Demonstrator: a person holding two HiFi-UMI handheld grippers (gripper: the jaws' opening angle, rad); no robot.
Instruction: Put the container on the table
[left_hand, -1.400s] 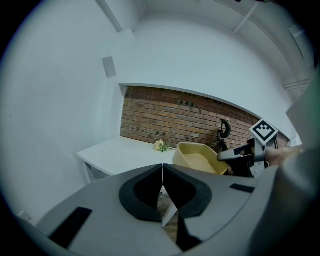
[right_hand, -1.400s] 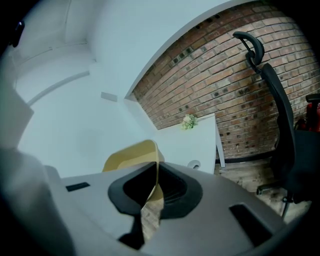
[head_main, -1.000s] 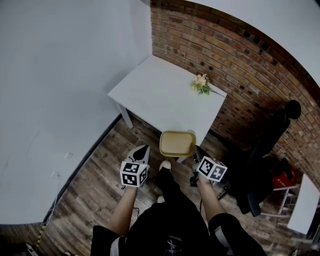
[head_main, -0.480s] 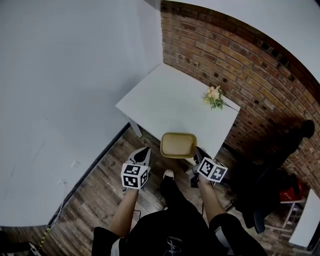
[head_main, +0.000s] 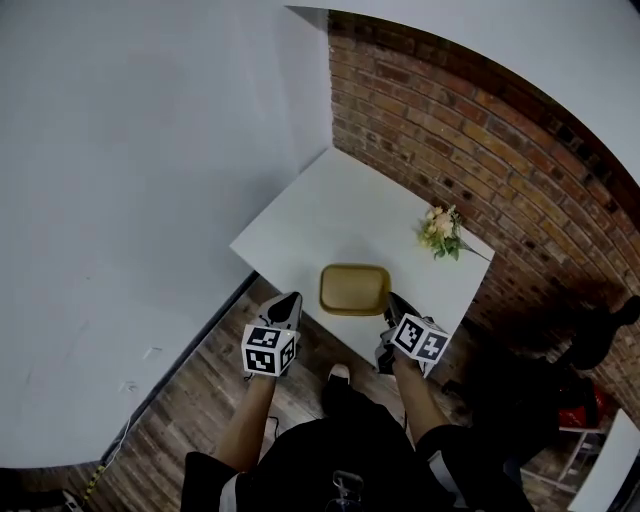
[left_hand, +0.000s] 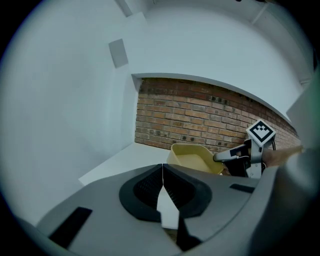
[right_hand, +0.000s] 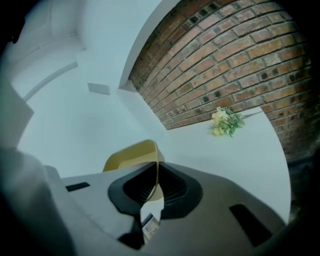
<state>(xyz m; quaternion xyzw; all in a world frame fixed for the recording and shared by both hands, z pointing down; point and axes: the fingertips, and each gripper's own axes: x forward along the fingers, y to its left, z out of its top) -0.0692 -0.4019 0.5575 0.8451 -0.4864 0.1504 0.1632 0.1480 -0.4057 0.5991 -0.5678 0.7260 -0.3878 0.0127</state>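
The right tongs are closed on one thin side wall of a yellow container, the rim pinched between their dark ribbed pads. The left tongs are pressed fully together with nothing between them, held just left of the container without touching it. The container is a shallow, smooth, rounded-rectangle plastic tub, open side up, over the near edge of the plain white tabletop; whether it rests there is unclear. A small flower sprig lies near the rough brick wall.
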